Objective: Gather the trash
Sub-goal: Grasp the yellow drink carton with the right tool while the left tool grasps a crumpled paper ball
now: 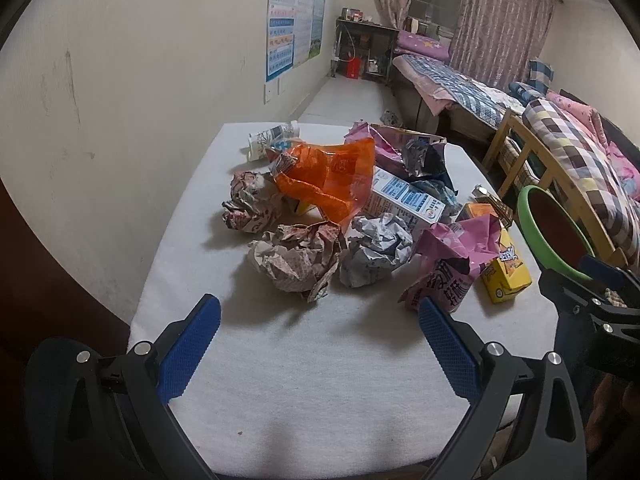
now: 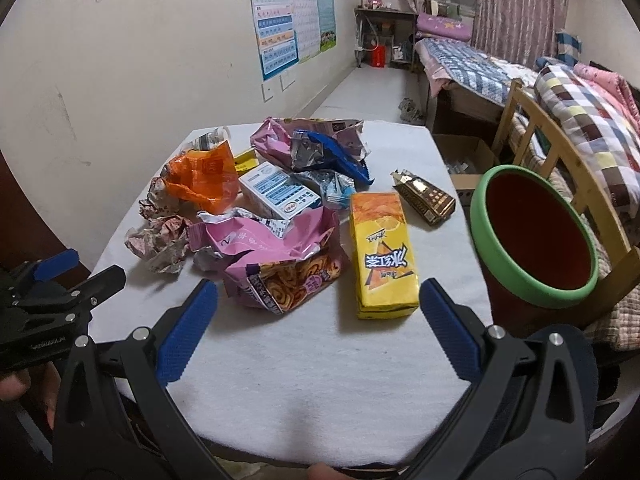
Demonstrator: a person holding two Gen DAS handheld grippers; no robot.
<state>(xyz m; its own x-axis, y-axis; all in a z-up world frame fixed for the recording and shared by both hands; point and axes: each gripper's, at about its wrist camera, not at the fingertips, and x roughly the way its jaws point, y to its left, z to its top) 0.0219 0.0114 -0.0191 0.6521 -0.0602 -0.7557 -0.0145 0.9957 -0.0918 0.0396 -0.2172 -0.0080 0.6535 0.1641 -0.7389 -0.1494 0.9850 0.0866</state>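
A pile of trash lies on the white table (image 1: pixel 300 360): crumpled paper balls (image 1: pixel 296 258), an orange wrapper (image 1: pixel 328 178), a white and blue carton (image 1: pixel 404 198), a pink snack bag (image 2: pixel 280 256), a yellow drink carton (image 2: pixel 382 252) and a brown wrapper (image 2: pixel 426 196). A red bin with a green rim (image 2: pixel 534 240) stands at the table's right side. My left gripper (image 1: pixel 318 314) is open and empty, just short of the paper balls. My right gripper (image 2: pixel 318 302) is open and empty, just short of the pink bag and yellow carton.
A wall with posters (image 2: pixel 292 12) runs along the left. Beds with quilts (image 2: pixel 580 112) and a wooden bed frame (image 2: pixel 560 148) stand to the right. A cardboard box (image 2: pixel 466 160) sits on the floor beyond the table. A desk (image 1: pixel 364 48) stands at the far end.
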